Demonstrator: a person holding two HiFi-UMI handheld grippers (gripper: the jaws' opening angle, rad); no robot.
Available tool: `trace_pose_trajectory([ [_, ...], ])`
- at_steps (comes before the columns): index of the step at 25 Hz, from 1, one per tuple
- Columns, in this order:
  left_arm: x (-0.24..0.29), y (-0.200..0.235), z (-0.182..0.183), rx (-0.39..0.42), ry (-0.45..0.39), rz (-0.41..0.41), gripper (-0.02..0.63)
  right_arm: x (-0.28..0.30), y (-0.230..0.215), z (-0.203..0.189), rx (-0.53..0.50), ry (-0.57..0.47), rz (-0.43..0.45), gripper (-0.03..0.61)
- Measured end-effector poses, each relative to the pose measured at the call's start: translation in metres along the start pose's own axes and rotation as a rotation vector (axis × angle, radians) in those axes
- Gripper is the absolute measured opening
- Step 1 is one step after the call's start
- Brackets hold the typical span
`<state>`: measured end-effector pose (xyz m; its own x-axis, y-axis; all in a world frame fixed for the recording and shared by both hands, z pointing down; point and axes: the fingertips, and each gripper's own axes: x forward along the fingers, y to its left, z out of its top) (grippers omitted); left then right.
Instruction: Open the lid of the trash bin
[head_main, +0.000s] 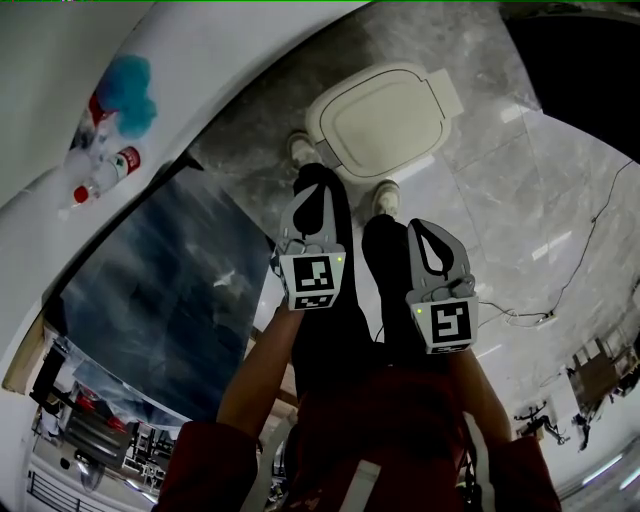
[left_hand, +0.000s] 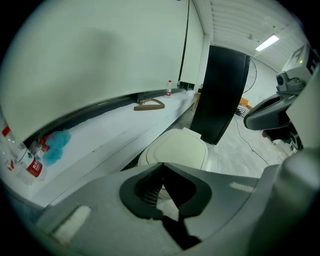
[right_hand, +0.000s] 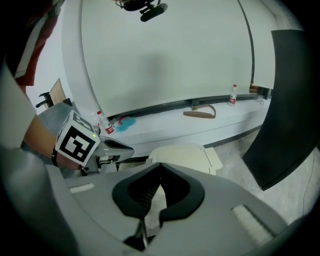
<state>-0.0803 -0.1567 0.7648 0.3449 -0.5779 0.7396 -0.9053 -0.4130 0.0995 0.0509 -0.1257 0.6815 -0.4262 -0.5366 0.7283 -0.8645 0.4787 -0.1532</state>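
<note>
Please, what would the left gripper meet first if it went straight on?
The left gripper would most likely meet the closed trash bin lid first, though depth is unclear.

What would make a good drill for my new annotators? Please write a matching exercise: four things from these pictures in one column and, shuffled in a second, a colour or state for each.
Things:
1. lid
2. bottle
3. left tongs
4. fluffy thing

Colours or states:
a. teal
b. grey, jaws together
c. cream, closed
d. clear, red label

Pairs: 1-c, 2-d, 3-b, 4-a
</note>
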Motion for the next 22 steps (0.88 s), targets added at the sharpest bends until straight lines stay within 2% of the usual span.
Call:
trace_pose_trajectory([
  [8,0.045,0.005,-0.029,0.047,0.067,-0.027,0.005,0.018,0.003,-0.034,0.027,0.1,-0.006,0.001],
  [13,0.067,0.005,-0.044,0.051,0.112,-0.052,0.005,0.024,-0.003,-0.05,0.093,0.156,-0.03,0.0],
  [17,0.079,0.006,-0.05,0.065,0.134,-0.058,0.005,0.022,-0.006,-0.05,0.092,0.165,-0.038,0.002],
  [22,0.091,0.017,-0.057,0.038,0.152,-0.036,0.005,0.019,-0.011,-0.052,0.093,0.176,-0.048,0.0],
])
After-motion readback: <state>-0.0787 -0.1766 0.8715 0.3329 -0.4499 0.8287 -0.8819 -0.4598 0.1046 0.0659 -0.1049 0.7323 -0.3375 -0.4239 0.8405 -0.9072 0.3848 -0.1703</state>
